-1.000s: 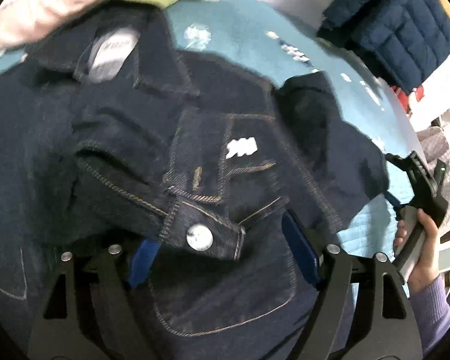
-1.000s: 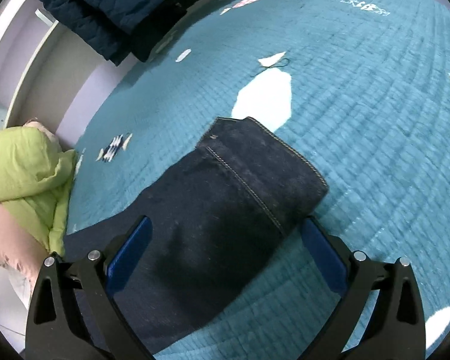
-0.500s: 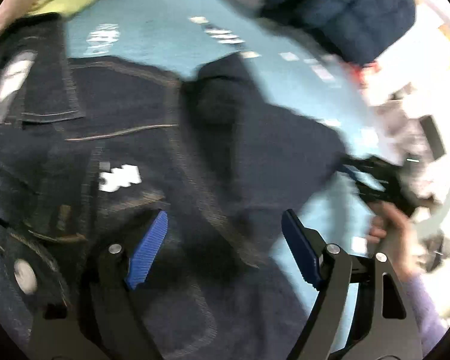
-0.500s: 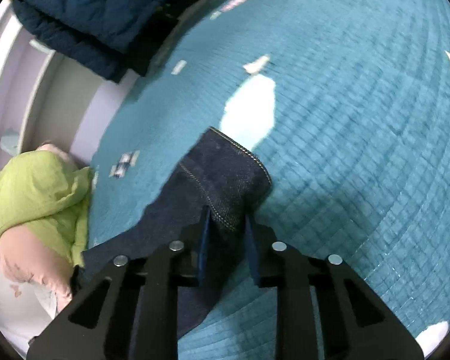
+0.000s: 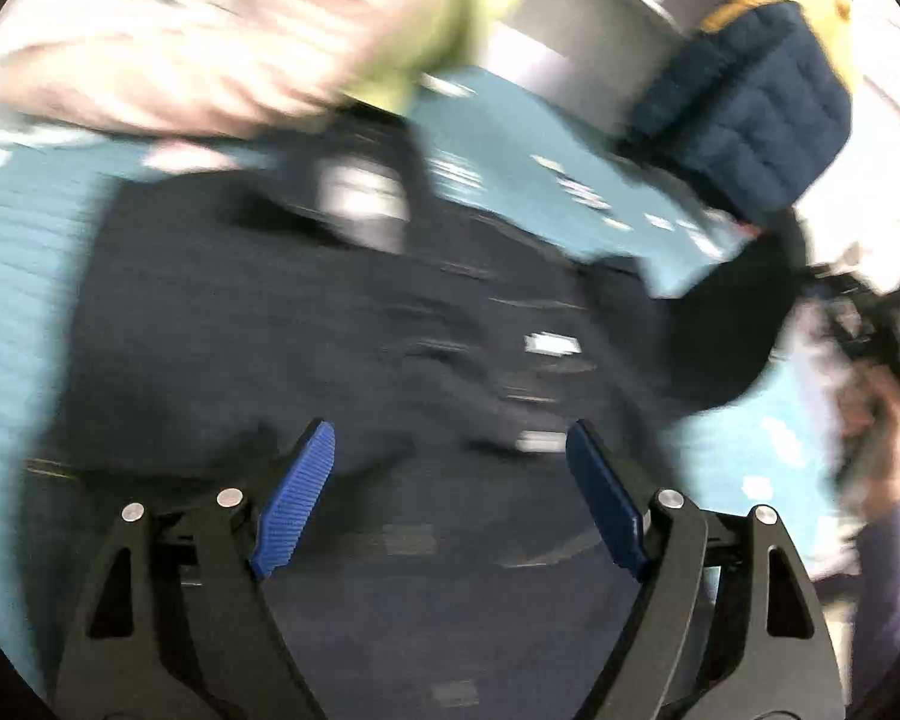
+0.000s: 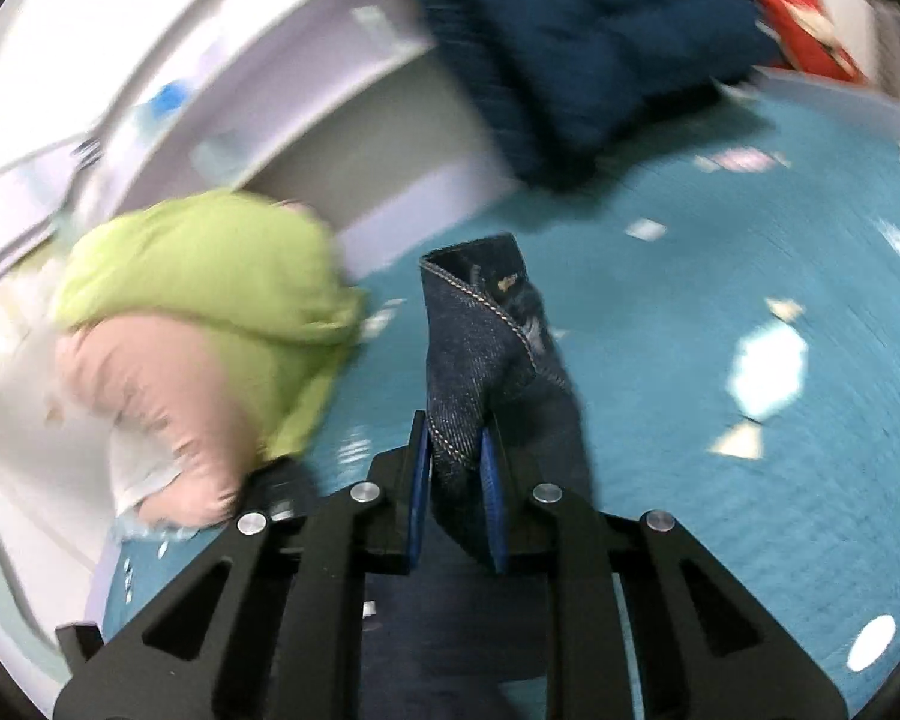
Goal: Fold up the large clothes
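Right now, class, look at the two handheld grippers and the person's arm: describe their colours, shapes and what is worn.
Both the left gripper and the right gripper have matte black, angular fingers with triangular cut-outs and round silver rivets. Each finger ends in a ribbed blue pad. No cables show. In the blurred left wrist view, a purple sleeve covers the arm.

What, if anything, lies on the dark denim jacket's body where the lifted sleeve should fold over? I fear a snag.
Nothing visible does. The right tool, its jaws closing, clamps the dark denim sleeve cuff. The left tool hangs open above the dark denim jacket, whose blurred body looks bare; the green and pink clothes pile lies beside its collar end.
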Available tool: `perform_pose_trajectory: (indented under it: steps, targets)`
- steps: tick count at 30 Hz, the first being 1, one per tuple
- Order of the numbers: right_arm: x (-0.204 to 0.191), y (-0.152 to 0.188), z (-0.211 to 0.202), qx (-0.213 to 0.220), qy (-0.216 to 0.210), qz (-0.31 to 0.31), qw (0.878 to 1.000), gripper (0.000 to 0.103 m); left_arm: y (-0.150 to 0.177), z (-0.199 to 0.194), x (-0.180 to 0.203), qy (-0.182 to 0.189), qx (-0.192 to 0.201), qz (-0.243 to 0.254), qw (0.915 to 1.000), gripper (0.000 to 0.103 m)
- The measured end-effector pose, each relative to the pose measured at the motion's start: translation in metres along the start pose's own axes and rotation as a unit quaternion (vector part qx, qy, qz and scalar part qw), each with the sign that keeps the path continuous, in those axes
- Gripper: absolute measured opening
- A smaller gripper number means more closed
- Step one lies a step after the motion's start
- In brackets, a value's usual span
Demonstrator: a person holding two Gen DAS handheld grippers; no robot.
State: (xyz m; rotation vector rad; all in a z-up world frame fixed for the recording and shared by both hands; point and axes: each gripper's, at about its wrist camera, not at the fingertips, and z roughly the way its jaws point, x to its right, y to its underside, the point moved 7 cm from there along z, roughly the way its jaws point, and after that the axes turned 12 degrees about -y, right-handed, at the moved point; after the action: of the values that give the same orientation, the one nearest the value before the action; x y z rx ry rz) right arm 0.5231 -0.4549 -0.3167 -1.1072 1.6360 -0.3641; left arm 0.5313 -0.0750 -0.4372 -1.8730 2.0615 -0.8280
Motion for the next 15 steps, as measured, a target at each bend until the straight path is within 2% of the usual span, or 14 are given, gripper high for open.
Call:
perform_pose_trajectory:
  steps: [1,2,4,6,10,13,15]
  targets:
    - [-0.026,0.002,0.007,-0.007,-0.015,-0.016,1.000,0.015,-0.001,-0.005,-0.026,-0.035,0.012,-0.008,0.9993,0.080]
    - [-0.044,0.005,0.013,-0.011,-0.031,-0.022,0.999,0.015,-0.001,-0.008,-0.046,-0.052,0.019,-0.019,0.9983,0.080]
    - [-0.094,0.016,0.033,-0.030,-0.074,-0.035,0.996,0.016,0.001,-0.015,-0.083,-0.070,0.028,-0.053,0.9957,0.080]
    - [-0.129,0.030,0.052,-0.050,-0.098,-0.050,0.993,0.016,0.002,-0.023,-0.113,-0.080,0.041,-0.084,0.9924,0.080]
    - [-0.202,0.088,0.100,-0.111,-0.143,-0.080,0.980,0.015,0.002,-0.025,-0.153,-0.091,0.043,-0.116,0.9881,0.080]
    - [-0.231,0.136,0.133,-0.156,-0.148,-0.082,0.973,0.016,0.007,-0.018,-0.170,-0.107,0.038,-0.117,0.9867,0.080]
    - [-0.243,0.179,0.157,-0.194,-0.145,-0.082,0.967,0.016,0.013,-0.008,-0.186,-0.101,0.020,-0.137,0.9852,0.080]
